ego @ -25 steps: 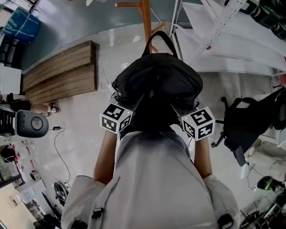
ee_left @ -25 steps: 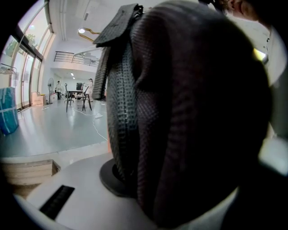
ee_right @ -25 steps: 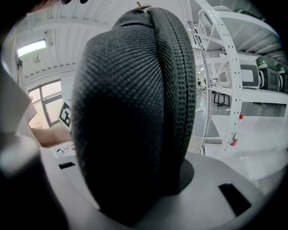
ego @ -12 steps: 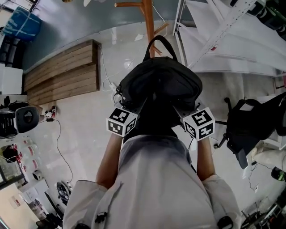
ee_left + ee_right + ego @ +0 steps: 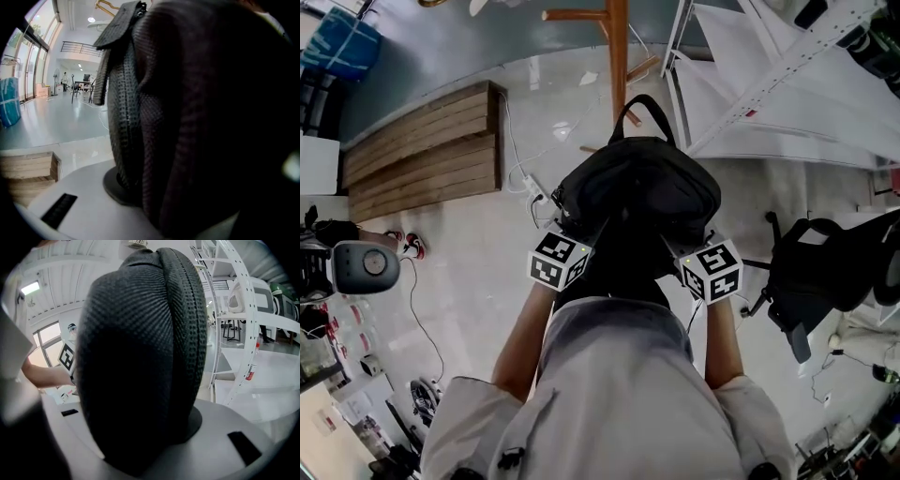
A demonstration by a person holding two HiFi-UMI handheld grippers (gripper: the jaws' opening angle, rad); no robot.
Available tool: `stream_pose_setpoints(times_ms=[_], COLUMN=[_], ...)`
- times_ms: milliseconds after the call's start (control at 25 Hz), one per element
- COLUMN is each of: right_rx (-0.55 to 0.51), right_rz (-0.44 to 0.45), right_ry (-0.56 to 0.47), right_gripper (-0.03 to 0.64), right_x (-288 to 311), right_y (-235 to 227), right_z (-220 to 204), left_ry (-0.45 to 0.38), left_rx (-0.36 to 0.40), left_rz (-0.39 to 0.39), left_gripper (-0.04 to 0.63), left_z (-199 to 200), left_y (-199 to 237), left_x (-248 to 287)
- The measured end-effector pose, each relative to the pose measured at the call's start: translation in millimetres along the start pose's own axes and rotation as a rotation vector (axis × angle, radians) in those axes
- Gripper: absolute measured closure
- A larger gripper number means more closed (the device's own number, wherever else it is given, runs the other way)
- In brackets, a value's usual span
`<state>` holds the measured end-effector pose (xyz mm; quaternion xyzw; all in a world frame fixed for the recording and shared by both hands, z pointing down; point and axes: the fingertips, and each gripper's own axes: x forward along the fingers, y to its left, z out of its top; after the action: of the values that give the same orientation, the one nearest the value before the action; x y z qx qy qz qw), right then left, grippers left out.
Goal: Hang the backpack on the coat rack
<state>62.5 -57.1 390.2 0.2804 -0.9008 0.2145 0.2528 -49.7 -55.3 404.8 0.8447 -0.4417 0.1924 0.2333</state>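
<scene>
A black backpack hangs in front of me, its top handle loop pointing toward the wooden coat rack at the top of the head view. The loop is just short of the rack's pole, not on a peg. My left gripper grips the bag's left side behind its marker cube. My right gripper grips the right side behind its own cube. Dark mesh fabric fills the left gripper view, pressed between the jaws. A padded strap is clamped the same way in the right gripper view.
A wooden plank platform lies on the floor at left, with cables beside it. White metal shelving stands at the right of the rack. Another black bag sits at far right, a round grey device at far left.
Both grippers and the backpack have sunk together, and the handle loop sits lower against the rack's pole. The grip on the bag is unchanged.
</scene>
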Motion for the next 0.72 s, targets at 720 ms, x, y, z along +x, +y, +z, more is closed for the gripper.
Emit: stream_pose_setpoints(times_ms=[720], right_rx=[0.049], right_rz=[0.020], right_ry=[0.056], right_gripper=[0.461], right_x=[41], right_y=[-26], right_z=[-22], left_ry=[0.078], left_rx=[-0.045], left_rz=[0.005], left_gripper=[0.483], left_z=[-28], left_y=[25], left_x=[36])
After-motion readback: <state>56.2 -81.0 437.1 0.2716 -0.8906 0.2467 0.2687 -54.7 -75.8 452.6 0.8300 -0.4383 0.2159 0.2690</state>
